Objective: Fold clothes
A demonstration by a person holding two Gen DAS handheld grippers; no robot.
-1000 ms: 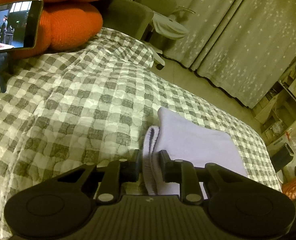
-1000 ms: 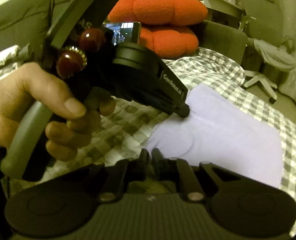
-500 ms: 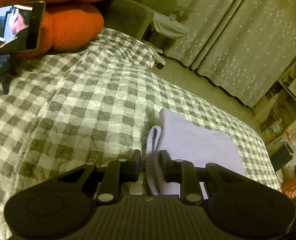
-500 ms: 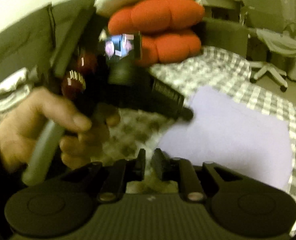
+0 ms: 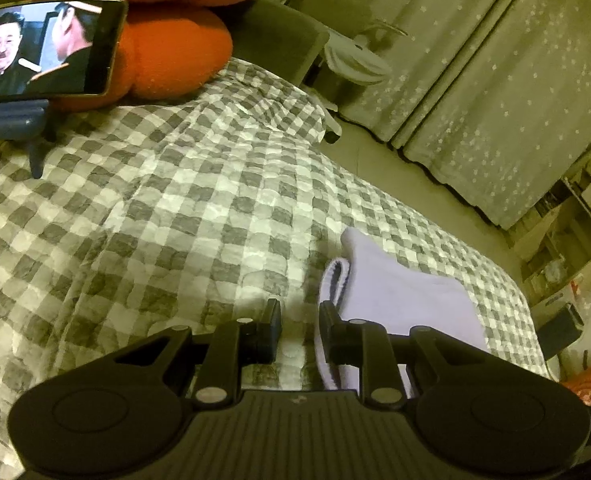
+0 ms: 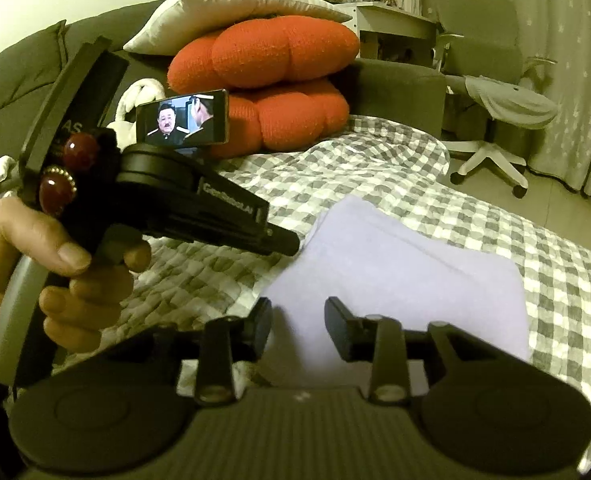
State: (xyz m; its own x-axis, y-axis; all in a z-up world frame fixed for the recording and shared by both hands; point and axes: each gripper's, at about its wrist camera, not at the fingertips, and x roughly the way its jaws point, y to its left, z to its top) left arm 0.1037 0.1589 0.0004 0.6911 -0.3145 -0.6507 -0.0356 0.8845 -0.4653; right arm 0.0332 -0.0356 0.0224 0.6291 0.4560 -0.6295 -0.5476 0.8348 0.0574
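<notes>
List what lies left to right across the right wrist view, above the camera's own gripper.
Hand → left gripper → phone → orange cushions → folded lavender garment → office chair → curtain.

Folded garment (image 6: 407, 264): smooth, matt lilac cloth. Bedcover (image 5: 183, 216) beneath it: quilted, puckered checked fabric. Cushions (image 6: 271, 92) beyond: coarse orange knit. Gripper (image 6: 298, 322) bodies: matt black ribbed plastic
</notes>
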